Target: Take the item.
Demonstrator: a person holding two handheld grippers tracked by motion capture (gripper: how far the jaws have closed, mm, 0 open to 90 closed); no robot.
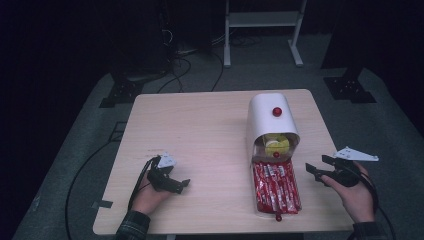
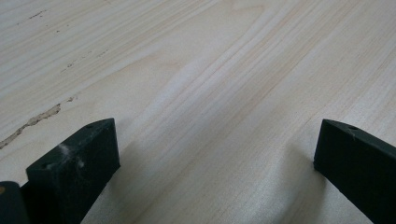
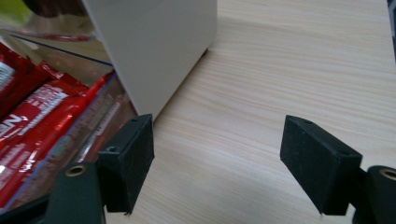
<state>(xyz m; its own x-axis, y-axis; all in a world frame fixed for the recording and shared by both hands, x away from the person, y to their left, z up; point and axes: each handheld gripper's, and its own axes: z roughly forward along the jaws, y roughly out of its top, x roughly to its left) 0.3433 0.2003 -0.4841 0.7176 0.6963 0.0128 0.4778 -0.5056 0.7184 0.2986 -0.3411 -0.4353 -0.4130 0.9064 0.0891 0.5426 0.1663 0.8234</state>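
A white rounded box point(image 1: 270, 120) with a red knob point(image 1: 276, 111) lies on the wooden table point(image 1: 200, 130), its open mouth showing yellow items point(image 1: 276, 145). In front of it a clear drawer point(image 1: 276, 187) is pulled out, packed with red snack bars point(image 3: 32, 116). My right gripper point(image 1: 320, 167) hovers just right of the drawer, open, nothing between its jaws; the box's white wall point(image 3: 154, 46) stands ahead of its left jaw. My left gripper point(image 1: 182, 184) rests at the table's front left, open over bare wood point(image 2: 210, 93).
A white metal stand point(image 1: 262, 25) and cables point(image 1: 185, 65) lie on the grey floor beyond the table. Dark stand bases point(image 1: 350, 87) sit at the back right and back left. The table edge runs close under my right hand.
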